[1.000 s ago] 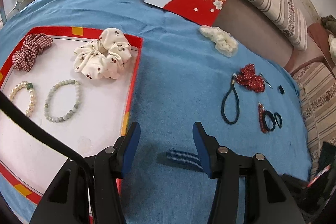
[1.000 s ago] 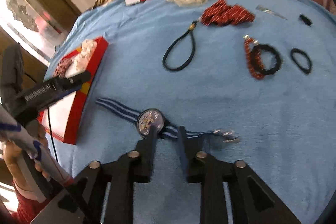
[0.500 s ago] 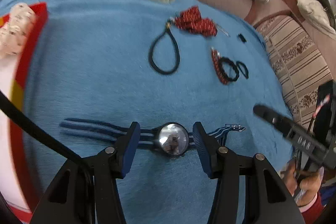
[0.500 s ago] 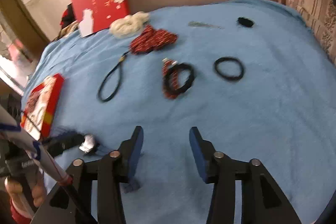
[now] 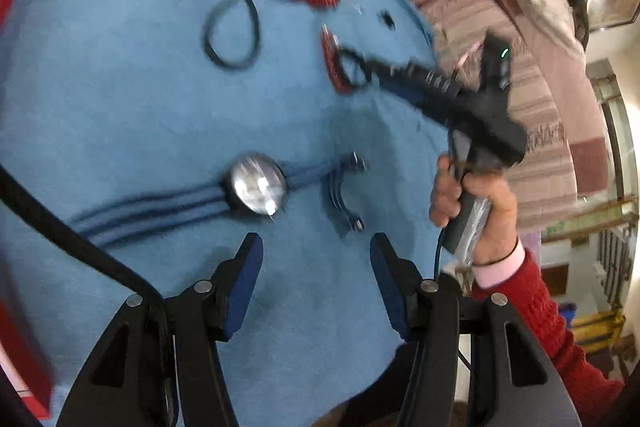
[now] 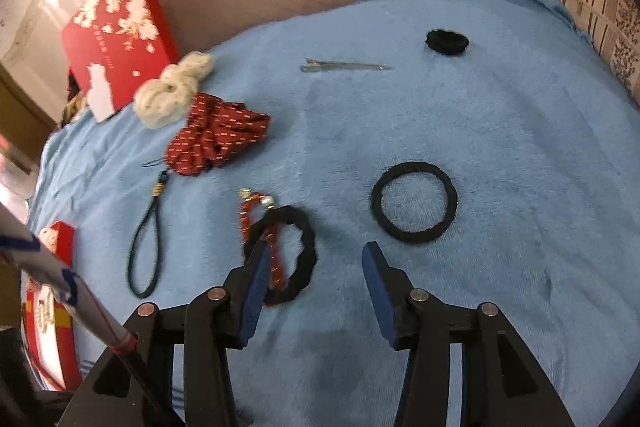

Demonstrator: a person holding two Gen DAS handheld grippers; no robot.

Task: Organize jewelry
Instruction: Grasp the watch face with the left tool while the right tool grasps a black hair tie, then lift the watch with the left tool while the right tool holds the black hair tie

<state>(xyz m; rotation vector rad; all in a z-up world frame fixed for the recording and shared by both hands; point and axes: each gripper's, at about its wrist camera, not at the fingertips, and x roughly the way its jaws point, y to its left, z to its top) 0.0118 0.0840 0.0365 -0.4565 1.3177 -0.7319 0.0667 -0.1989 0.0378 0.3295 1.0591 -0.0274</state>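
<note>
Clearly both grippers stand parted with nothing between the pads. The left gripper (image 5: 316, 263) has been easing wider and hangs just short of the watch (image 5: 256, 189), whose striped strap lies flat across the blue blanket (image 5: 120, 115) beyond the jaws, likely lined up for a pinch on the case. The right gripper (image 6: 314, 277), its jaws just narrowed, sits with its left pad at the wavy black hair tie (image 6: 300, 251) overlapping a red bracelet (image 6: 256, 223); the plain black ring (image 6: 414, 207) lies just ahead to the right. Farther out rest a red scrunchie (image 6: 218, 135) and hair clip (image 6: 344, 67), probably awaiting sorting.
</note>
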